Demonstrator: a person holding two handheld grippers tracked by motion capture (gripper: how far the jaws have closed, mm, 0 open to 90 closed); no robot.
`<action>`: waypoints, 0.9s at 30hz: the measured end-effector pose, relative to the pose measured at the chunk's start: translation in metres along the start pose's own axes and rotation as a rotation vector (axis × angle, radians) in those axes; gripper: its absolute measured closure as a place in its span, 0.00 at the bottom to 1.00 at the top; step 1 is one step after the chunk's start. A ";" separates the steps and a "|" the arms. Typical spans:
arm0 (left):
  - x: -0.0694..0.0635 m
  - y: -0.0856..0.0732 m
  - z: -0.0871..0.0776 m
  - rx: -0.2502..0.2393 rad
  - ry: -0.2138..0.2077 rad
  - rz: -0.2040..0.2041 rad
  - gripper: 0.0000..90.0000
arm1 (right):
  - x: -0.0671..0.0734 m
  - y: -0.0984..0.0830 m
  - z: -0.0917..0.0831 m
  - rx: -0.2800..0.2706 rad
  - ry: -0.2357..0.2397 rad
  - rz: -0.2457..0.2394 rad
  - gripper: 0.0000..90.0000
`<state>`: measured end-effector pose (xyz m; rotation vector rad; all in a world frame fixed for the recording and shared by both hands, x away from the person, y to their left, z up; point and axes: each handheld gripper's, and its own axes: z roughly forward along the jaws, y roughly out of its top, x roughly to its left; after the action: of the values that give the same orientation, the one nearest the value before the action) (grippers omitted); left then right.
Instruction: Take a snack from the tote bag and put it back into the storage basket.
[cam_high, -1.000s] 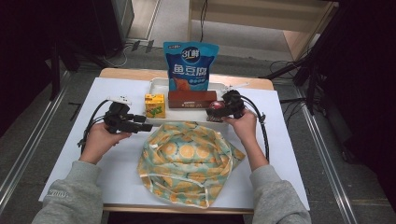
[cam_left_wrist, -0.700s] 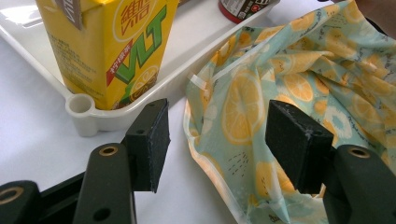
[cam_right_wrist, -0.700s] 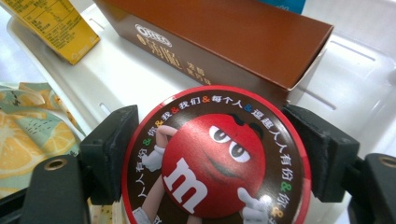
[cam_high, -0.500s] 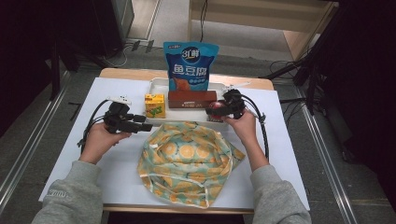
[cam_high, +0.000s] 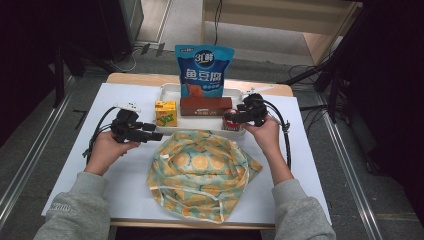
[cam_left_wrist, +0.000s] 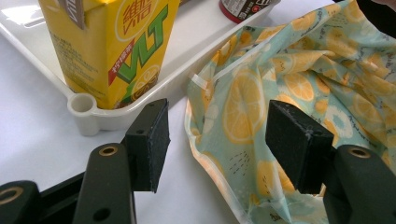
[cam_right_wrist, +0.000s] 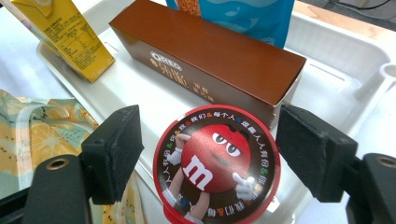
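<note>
Now your right gripper (cam_right_wrist: 208, 154), jaws wide, straddles the M&M's tub (cam_right_wrist: 217, 168) at the tray's (cam_right_wrist: 345, 60) five o'clock corner, needing only to close; your left gripper (cam_left_wrist: 217, 142) waits open by the bag (cam_left_wrist: 289, 79).

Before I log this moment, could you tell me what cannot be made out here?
- M&M's tub: its body, hidden beneath its lid in the right gripper view.
- Yellow drink carton: its top, cut off by the left gripper view's edge.
- Brown Oreo box: print too small in the high view.

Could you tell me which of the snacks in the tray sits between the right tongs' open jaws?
The round red M&M's tub, at the tray's near right corner; the Oreo box, yellow carton and blue bag lie beyond it.
</note>
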<state>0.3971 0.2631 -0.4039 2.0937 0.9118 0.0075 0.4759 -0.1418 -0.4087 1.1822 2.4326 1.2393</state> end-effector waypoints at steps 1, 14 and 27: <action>0.000 0.000 0.000 0.000 0.001 0.000 0.45 | 0.000 0.000 -0.002 -0.003 -0.004 -0.004 0.29; 0.003 -0.001 0.000 0.000 0.004 -0.018 0.45 | 0.001 -0.002 -0.013 -0.028 -0.010 0.006 0.40; 0.004 0.000 0.000 0.005 -0.004 -0.020 0.43 | 0.012 -0.006 -0.021 -0.002 0.031 -0.044 0.38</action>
<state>0.3998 0.2653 -0.4049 2.0883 0.9313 -0.0099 0.4541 -0.1480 -0.3975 1.1110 2.4647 1.2569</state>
